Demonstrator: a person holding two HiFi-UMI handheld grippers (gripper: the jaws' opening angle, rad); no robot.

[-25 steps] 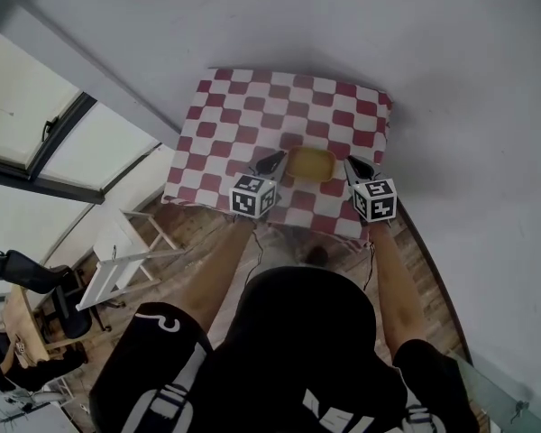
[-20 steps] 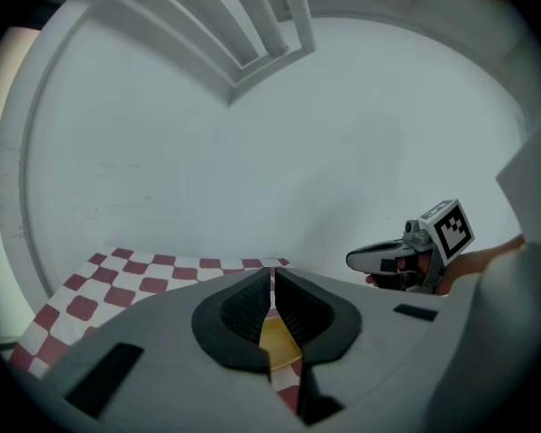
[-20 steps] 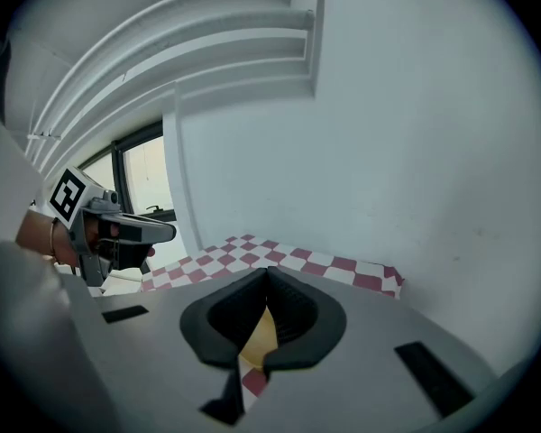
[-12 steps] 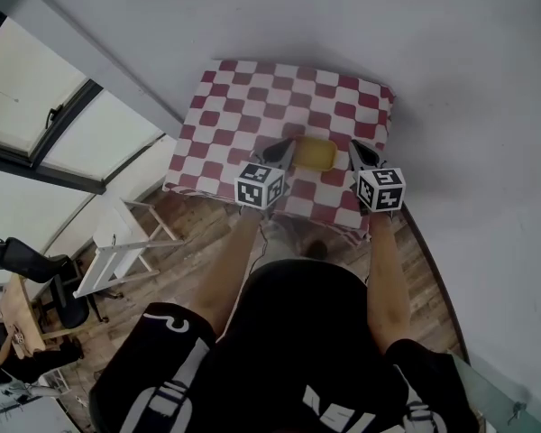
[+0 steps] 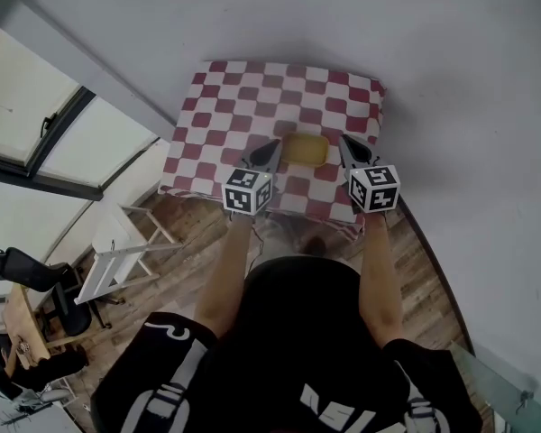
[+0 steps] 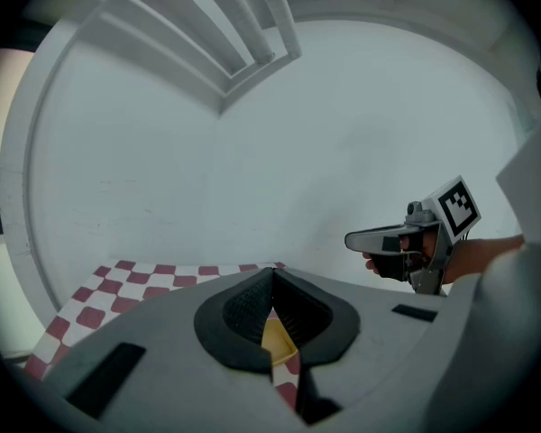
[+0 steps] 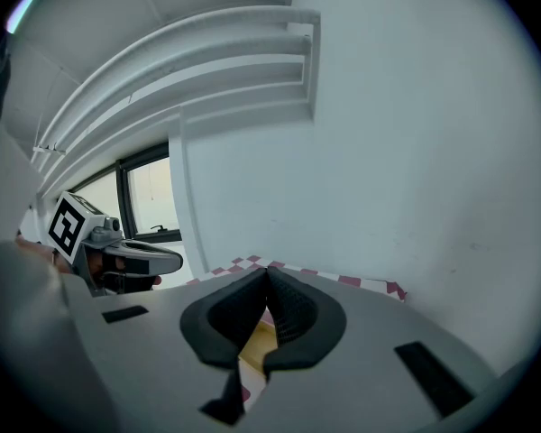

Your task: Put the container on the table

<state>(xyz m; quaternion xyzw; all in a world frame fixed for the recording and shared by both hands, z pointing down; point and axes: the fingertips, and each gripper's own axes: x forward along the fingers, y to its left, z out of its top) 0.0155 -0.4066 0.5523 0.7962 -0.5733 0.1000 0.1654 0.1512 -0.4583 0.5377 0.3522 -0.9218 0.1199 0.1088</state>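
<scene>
A shallow yellow container (image 5: 305, 149) rests on the red-and-white checked table (image 5: 252, 97), near its front edge. My left gripper (image 5: 272, 152) hovers at the container's left end and my right gripper (image 5: 345, 147) at its right end. Both are shut with nothing between their pads. In the left gripper view the closed jaws (image 6: 272, 273) meet at the tips, and a corner of the container (image 6: 275, 332) shows below through the gap. The right gripper (image 6: 361, 240) is level across from it. The right gripper view shows the same: its jaws (image 7: 269, 269) are shut, with the yellow container (image 7: 255, 345) beneath.
A white wall stands just behind the table, with another on the right. A white folding chair (image 5: 117, 255) sits on the wooden floor to the left, below a window (image 5: 36, 124). A black office chair (image 5: 27, 273) is farther left.
Both grippers have risen a little toward the camera, and their jaws have closed the last bit. The yellow container stays in the same spot on the cloth.
</scene>
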